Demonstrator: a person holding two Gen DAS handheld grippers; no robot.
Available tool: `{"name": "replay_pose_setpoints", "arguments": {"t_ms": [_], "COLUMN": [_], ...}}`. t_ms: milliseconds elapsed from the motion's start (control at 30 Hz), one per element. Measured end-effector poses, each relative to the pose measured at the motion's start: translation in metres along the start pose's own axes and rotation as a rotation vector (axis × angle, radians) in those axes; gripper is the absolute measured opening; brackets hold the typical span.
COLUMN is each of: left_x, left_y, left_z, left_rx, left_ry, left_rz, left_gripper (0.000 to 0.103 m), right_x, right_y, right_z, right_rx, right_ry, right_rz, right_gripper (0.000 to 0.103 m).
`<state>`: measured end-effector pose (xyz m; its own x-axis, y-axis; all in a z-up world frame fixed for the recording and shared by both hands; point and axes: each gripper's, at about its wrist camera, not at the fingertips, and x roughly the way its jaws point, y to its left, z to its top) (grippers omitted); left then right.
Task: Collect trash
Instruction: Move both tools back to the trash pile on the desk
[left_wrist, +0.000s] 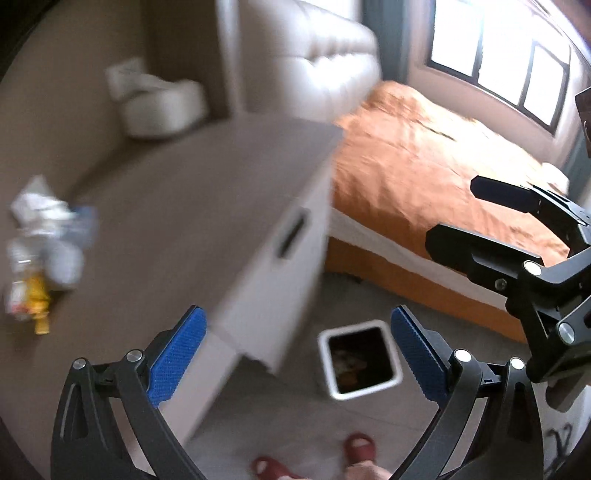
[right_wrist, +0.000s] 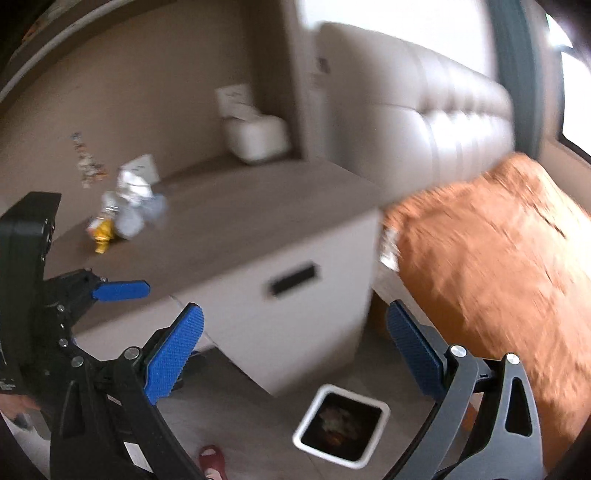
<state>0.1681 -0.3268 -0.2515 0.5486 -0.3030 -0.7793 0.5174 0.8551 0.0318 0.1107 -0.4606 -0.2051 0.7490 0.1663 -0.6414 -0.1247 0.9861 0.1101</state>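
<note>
A blurred heap of trash (left_wrist: 40, 251), crumpled white paper, clear plastic and a yellow piece, lies on the brown cabinet top (left_wrist: 192, 206) at the left. It also shows in the right wrist view (right_wrist: 125, 210). A white square bin (left_wrist: 360, 363) with trash inside stands on the floor beside the cabinet, seen too in the right wrist view (right_wrist: 341, 424). My left gripper (left_wrist: 299, 354) is open and empty, above the cabinet's corner and the bin. My right gripper (right_wrist: 295, 354) is open and empty, above the floor in front of the cabinet. The right gripper shows at the right of the left wrist view (left_wrist: 465, 218).
A bed with an orange cover (left_wrist: 436, 177) stands right of the cabinet, with a cream padded headboard (right_wrist: 443, 118) behind. A white container (right_wrist: 256, 138) sits in the niche at the cabinet's back. The person's red slippers (left_wrist: 354, 450) are on the grey floor. A window (left_wrist: 509, 55) is far right.
</note>
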Motion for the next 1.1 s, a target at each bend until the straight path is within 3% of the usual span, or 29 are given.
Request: {"name": "replay_pose_setpoints", "arguments": {"t_ms": [367, 633, 733, 900, 1033, 1100], "left_x": [-0.086, -0.104, -0.099, -0.076, -0.058, -0.049], "left_y": [0.140, 0.245, 0.276, 0.293, 0.304, 0.308], "left_z": [-0.022, -0.051, -0.052, -0.045, -0.040, -0.037], "left_rx": [-0.158, -0.242, -0.236, -0.165, -0.120, -0.098], "left_ry": [-0.088, -0.094, -0.100, -0.090, -0.093, -0.089], "left_rz": [0.267, 0.349, 0.318, 0.282, 0.198, 0.145], "left_gripper": [0.098, 0.098, 0.098, 0.098, 0.097, 0.097], "right_x": [0.017, 0.056, 0.075, 0.102, 0.122, 0.131], "right_y": [0.124, 0.195, 0.212, 0.233, 0.236, 0.236], "right_z": [0.071, 0.079, 0.076, 0.067, 0.063, 0.062], "right_rx": [-0.170, -0.200, -0.151, -0.098, -0.016, 0.026], "right_ry": [-0.073, -0.017, 0.023, 0.062, 0.099, 0.122], "right_rz": [0.205, 0.270, 0.282, 0.235, 0.186, 0.193], "right_gripper": [0.098, 0.098, 0.098, 0.098, 0.097, 0.091]}}
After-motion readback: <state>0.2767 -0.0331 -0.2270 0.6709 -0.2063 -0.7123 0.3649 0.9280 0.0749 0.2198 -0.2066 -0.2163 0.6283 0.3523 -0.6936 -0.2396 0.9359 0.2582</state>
